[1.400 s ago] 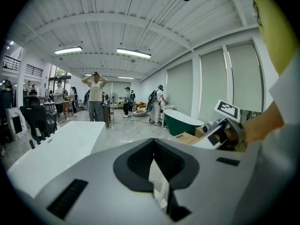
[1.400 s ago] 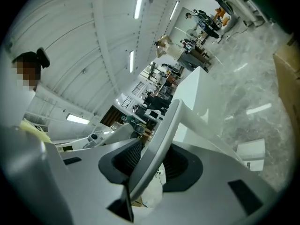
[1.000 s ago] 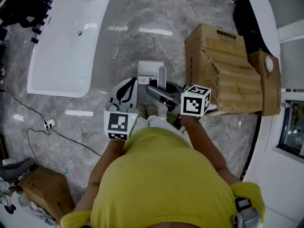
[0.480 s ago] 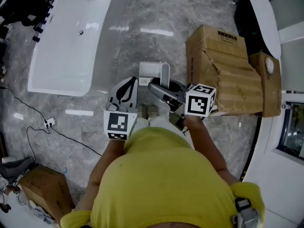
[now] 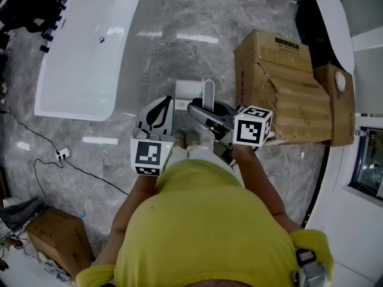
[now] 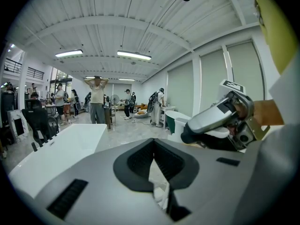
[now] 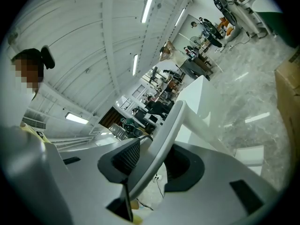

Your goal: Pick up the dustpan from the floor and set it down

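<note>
Bright ceiling strip lights point(image 6: 133, 55); floor point(image 5: 179, 17) glare; fisheye edge distortion.

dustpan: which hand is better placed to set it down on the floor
Right. The right gripper has its fingers clamped on the handle of the dustpan, so it only needs lowering. The left gripper is shut and holds nothing.
</note>
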### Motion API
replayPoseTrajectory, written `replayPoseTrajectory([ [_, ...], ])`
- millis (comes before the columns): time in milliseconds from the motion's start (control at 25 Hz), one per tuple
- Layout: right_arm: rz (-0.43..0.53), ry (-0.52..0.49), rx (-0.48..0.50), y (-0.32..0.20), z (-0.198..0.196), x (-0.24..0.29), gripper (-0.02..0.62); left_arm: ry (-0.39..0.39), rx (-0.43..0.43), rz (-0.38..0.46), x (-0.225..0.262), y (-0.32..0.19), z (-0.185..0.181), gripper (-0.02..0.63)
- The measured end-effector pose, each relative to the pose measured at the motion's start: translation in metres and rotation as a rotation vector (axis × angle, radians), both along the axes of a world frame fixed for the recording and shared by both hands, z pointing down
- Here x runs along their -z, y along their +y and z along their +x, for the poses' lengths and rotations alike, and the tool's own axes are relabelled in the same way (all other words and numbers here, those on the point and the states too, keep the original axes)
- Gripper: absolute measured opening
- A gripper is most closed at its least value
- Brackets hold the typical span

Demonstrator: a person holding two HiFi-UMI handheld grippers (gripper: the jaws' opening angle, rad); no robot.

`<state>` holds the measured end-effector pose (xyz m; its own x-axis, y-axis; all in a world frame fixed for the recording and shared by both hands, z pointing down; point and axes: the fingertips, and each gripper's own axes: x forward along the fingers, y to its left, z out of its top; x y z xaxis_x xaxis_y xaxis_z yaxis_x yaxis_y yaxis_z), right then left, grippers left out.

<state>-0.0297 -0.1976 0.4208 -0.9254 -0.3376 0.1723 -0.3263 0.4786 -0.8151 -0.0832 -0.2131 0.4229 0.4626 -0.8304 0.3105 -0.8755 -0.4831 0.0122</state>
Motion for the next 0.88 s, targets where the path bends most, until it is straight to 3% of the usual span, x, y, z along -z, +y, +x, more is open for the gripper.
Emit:
replayPoseTrajectory([
  [880,-0.057,0.138,0.057,-0.031,-0.012,-0.123,0.152,-0.007,0.006,-0.066,-0.022,-0.014,-0.003,0.003],
])
